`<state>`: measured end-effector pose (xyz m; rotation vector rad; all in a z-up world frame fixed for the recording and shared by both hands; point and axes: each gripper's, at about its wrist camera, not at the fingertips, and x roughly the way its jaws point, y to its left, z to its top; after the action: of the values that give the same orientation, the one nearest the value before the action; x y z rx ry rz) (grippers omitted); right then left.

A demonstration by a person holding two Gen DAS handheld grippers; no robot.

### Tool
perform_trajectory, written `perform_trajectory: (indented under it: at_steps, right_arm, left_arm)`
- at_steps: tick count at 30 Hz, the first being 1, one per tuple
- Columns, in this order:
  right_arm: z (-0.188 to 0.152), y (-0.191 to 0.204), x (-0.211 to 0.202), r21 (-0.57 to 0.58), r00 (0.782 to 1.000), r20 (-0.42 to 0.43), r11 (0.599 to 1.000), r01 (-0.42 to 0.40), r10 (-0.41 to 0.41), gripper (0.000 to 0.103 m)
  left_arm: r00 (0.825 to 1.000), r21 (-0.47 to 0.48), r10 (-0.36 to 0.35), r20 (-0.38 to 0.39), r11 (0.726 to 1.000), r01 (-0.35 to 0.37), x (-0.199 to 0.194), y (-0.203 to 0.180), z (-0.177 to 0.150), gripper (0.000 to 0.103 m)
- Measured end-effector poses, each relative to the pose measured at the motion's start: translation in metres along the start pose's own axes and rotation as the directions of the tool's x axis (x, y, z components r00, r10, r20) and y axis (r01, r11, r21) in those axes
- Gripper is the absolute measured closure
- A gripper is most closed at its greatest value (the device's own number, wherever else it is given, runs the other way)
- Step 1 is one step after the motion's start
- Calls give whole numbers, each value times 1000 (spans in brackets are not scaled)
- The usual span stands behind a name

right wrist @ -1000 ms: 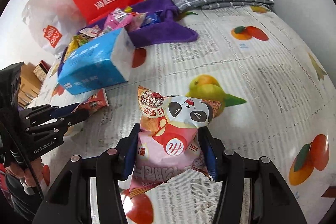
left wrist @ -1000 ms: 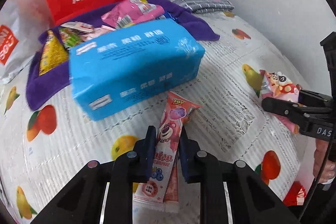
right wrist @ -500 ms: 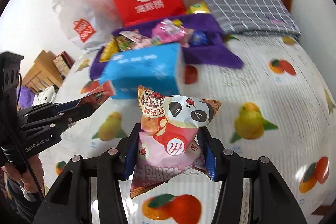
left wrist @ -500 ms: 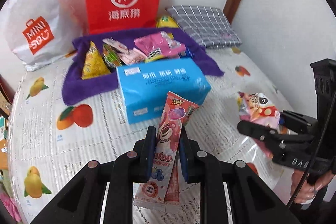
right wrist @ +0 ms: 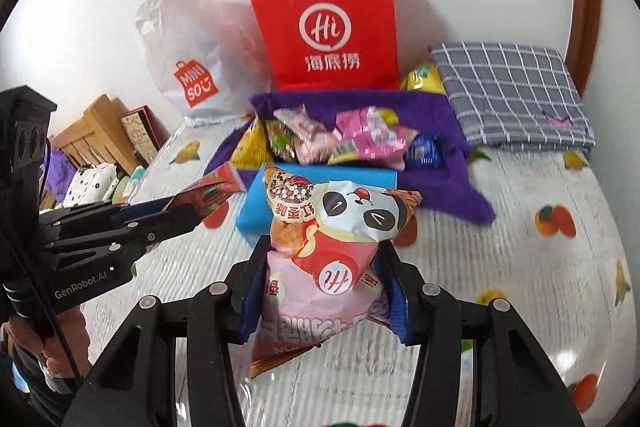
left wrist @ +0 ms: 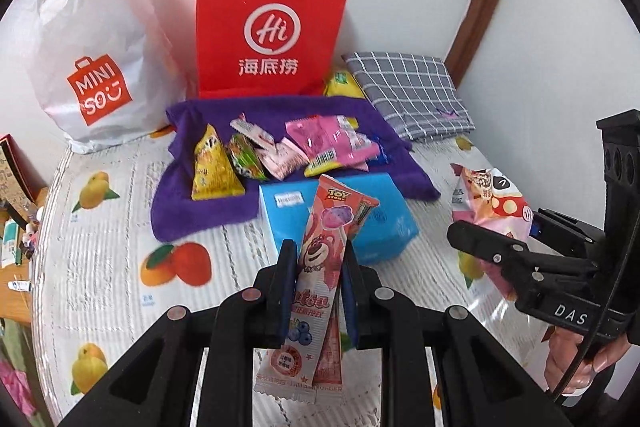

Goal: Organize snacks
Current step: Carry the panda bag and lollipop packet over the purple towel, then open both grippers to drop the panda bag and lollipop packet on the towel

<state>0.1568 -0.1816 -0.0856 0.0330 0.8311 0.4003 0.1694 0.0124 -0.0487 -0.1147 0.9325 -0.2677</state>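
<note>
Carry step, by the look of it: both hands loaded and up off the table. Left gripper [left wrist: 314, 267] clamped narrow on a pink stick pack [left wrist: 320, 267] with a bear on it, pack upright between the jaws, top poking out above, bottom hanging below. Right gripper [right wrist: 320, 279] squeezing a puffy panda bag [right wrist: 332, 247] at a wider gap, bag bulging out over the fingers. Both snacks held in the air above the fruit-print tablecloth [left wrist: 100, 247], not touching anything. Straight ahead: a blue tissue pack [left wrist: 384, 223], then a purple cloth [left wrist: 192, 211] with a heap of other snacks [left wrist: 280, 151] on it, then a red paper bag [left wrist: 272, 27] and a white plastic bag [left wrist: 96, 39] standing at the wall. Grey checked cloth [right wrist: 512, 91] folded off to the right. Probably heading for either the heap or one of the bags; can't tell which from here. Next move likely calls for getting over the tissue pack without clipping it, since it sits right in the path of both grippers. If aiming for the red bag, need to come in from above its mouth, and its opening isn't visible from here, so hard to say how wide it stands. Stick pack looks slippery and thin, so worth keeping the squeeze on until right over the spot. Panda bag is mostly air, so easy on the pressure there.
</note>
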Motion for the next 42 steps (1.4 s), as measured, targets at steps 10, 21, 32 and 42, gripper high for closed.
perform_trajectory:
  at_steps: [10, 21, 32, 42]
  right_arm:
    - [42, -18, 10, -14, 999, 37, 999, 31, -31, 53]
    - [74, -37, 42, -44, 997, 37, 996, 77, -75, 53]
    - [103, -58, 67, -22, 995, 38, 995, 92, -92, 53]
    - [120, -68, 96, -26, 994, 24, 994, 104, -103, 53]
  left_arm:
    - [1000, -29, 23, 0, 999, -23, 14, 11, 35, 83]
    - [999, -35, 29, -22, 999, -29, 41, 15, 69, 83]
    - [999, -52, 37, -27, 998, -39, 65, 29, 93, 83]
    - [998, -84, 38, -47, 996, -41, 94, 45, 105, 83]
